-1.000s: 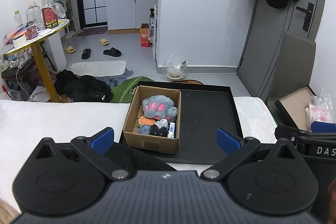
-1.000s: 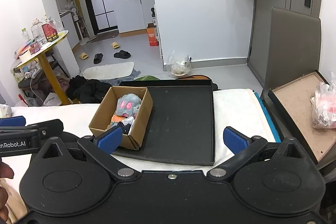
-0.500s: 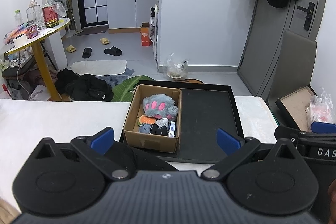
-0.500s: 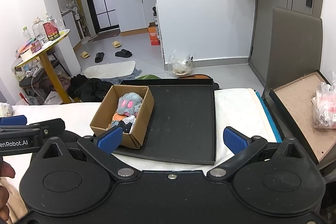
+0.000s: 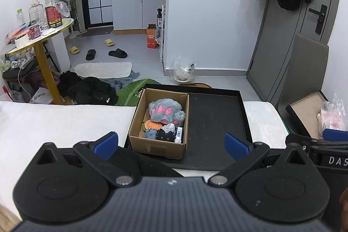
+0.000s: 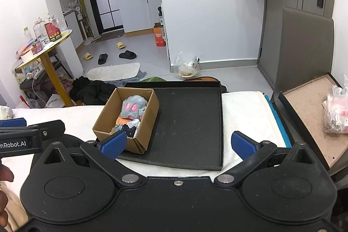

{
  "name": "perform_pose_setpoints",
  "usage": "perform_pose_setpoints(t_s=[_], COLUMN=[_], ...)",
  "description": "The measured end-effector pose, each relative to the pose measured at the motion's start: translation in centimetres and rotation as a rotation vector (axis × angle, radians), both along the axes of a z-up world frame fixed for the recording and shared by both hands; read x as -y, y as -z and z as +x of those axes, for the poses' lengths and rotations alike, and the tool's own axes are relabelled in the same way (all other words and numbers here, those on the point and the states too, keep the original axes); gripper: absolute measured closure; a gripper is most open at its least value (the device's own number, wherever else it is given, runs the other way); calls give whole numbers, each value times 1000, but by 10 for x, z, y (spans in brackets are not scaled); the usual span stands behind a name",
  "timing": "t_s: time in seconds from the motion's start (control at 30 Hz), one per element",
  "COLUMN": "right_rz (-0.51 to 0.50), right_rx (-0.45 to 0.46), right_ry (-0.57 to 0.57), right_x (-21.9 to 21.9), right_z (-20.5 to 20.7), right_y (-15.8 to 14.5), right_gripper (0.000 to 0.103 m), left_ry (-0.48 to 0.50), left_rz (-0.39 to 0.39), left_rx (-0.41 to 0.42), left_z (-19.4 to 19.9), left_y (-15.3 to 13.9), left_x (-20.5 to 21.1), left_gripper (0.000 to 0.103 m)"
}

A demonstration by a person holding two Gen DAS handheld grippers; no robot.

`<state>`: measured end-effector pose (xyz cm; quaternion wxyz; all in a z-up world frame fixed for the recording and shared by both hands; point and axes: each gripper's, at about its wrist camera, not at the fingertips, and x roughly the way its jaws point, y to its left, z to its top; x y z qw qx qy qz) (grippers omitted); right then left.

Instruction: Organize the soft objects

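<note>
Blue pads spread wide on my left gripper (image 5: 171, 146) and right gripper (image 6: 178, 144), both empty. Beyond, the cardboard box (image 5: 158, 148) fills the black tray's (image 5: 215, 123) left side, a grey plush paw (image 5: 165, 111) inside.

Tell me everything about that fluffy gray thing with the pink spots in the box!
The fluffy gray toy looks like a plush animal paw: shaggy gray fur with round pink pads facing up. It lies at the far end of an open cardboard box, leaning on the box's right wall and resting on smaller soft things, among them an orange piece and a dark cloth. The box sits on the left part of a black tray. No claw touches the toy.
</note>
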<state>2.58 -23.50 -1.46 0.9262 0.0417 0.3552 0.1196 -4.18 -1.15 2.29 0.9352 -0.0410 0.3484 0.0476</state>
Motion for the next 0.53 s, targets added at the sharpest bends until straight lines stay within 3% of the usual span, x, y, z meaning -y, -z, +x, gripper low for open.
perform_pose_setpoints(t_s=[0.53], right_rz=[-8], right_rx=[-13], right_ry=[-8], right_x=[-3], right_z=[-1], right_y=[4], right_gripper=[0], left_ry=[6], left_rz=[-5], left_rx=[1], left_z=[2], left_y=[3], left_x=[2], left_gripper=[0])
